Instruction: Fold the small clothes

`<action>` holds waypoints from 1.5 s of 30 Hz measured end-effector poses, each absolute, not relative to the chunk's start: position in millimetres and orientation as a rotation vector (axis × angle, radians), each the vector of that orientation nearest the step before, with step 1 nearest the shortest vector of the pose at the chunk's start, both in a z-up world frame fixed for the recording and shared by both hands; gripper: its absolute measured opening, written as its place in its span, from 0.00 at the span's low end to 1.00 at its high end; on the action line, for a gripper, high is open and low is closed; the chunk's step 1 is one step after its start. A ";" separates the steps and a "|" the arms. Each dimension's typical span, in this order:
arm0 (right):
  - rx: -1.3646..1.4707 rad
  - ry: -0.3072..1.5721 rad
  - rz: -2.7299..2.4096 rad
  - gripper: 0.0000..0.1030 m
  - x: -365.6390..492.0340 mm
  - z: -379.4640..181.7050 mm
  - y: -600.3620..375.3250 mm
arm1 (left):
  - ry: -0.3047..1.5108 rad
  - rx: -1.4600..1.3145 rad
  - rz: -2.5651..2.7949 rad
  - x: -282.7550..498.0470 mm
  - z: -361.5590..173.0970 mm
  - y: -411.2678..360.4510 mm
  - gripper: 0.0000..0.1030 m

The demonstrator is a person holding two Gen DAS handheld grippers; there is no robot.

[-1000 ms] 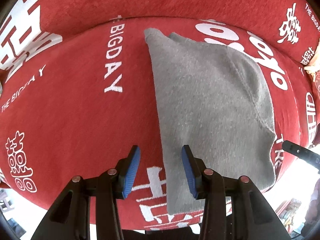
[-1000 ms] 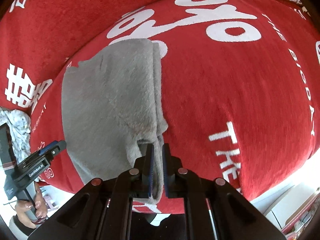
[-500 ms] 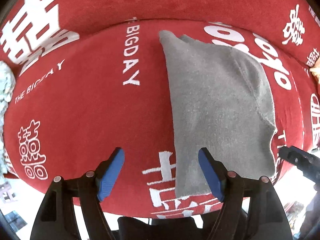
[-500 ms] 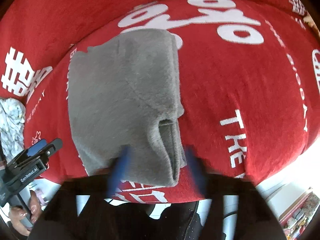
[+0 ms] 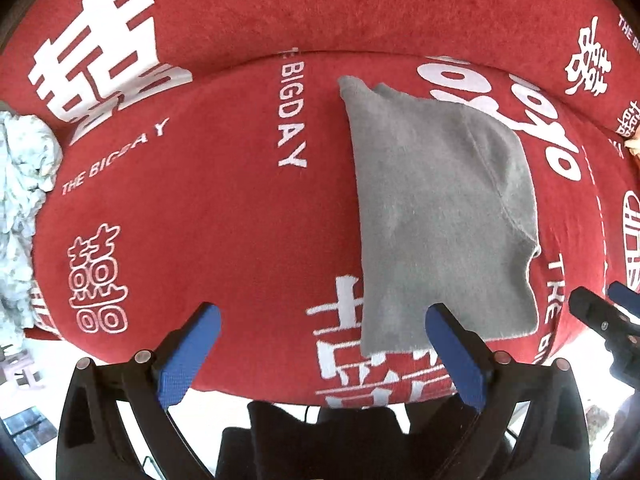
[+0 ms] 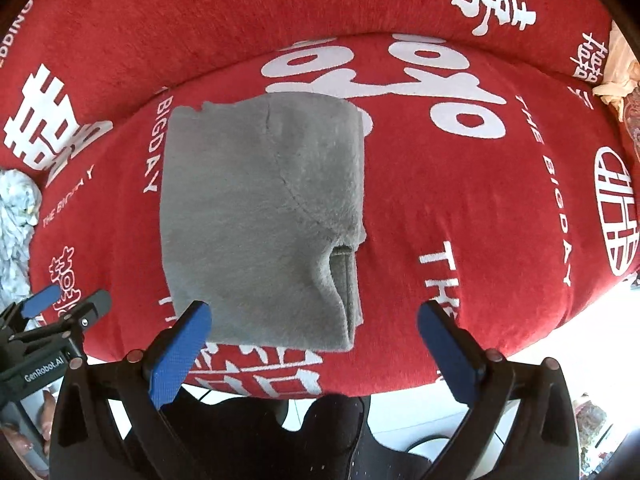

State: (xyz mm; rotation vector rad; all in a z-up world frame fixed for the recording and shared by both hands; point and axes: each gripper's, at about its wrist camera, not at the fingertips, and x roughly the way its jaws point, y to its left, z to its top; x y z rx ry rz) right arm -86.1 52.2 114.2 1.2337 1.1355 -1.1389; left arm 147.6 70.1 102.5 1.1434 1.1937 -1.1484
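Left gripper (image 5: 322,354): jaws just spread wide, empty, so the fold can lie undisturbed.
Right gripper (image 6: 314,354): likewise just released, nothing between pads.
Grey garment (image 6: 260,220): folded flat mid red cushion (image 6: 460,208), near edge.

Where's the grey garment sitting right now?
The grey garment lies folded on the red cushion, left of centre in the right wrist view, right of centre in the left wrist view, beside the white "BIGDAY" lettering.
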 end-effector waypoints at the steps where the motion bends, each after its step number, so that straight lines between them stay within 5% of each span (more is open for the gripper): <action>1: 1.230 1.139 -1.138 1.00 -85.0 116.9 52.3 | 1.183 1.157 -1.138 147.3 106.5 71.3 1.00; 45: 1.153 1.166 -1.181 1.00 -78.1 174.8 49.3 | 1.164 1.182 -1.098 155.0 157.5 71.5 1.00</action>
